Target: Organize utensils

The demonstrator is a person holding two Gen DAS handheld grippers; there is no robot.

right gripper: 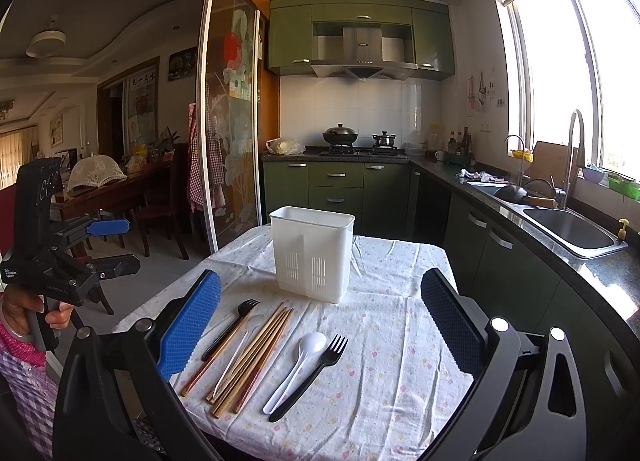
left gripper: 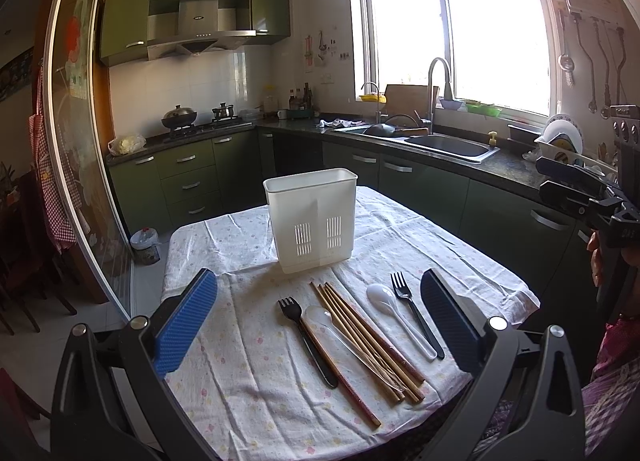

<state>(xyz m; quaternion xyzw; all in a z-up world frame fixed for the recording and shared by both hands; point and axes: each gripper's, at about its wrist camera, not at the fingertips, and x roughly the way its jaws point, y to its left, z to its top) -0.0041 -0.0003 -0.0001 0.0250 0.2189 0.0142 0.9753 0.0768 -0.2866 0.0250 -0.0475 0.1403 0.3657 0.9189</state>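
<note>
Both grippers hang above the near edge of a small table (left gripper: pixel 460 245) covered with a pale flowered cloth (right gripper: pixel 400 325), and neither touches anything.

From the left wrist view, the left gripper (left gripper: pixel 320 301) has its jaws spread wide and empty, one pad blue, the other black. Between its fingers and just below them the utensils lie in a loose row on the cloth. Nearest the blue pad is a black fork (left gripper: pixel 306 341), tines pointing away. Beside it lies a clear spoon (left gripper: pixel 320 315) resting across a bundle of wooden chopsticks (left gripper: pixel 368 341). Further toward the black pad, a white spoon (left gripper: pixel 396 317) lies touching a second black fork (left gripper: pixel 416 313).

Straight ahead of the gripper, beyond the chopstick tips, a white slotted utensil holder (left gripper: pixel 312 217) stands upright and empty as far as can be seen.

At the far right of that view, the right gripper (right gripper: pixel 320 301) is held up beside the table, apart from it; its own camera shows jaws wide apart with nothing between them, the white spoon and fork lying just ahead. A hand (right gripper: pixel 24 309) grips the left gripper's handle.
</note>
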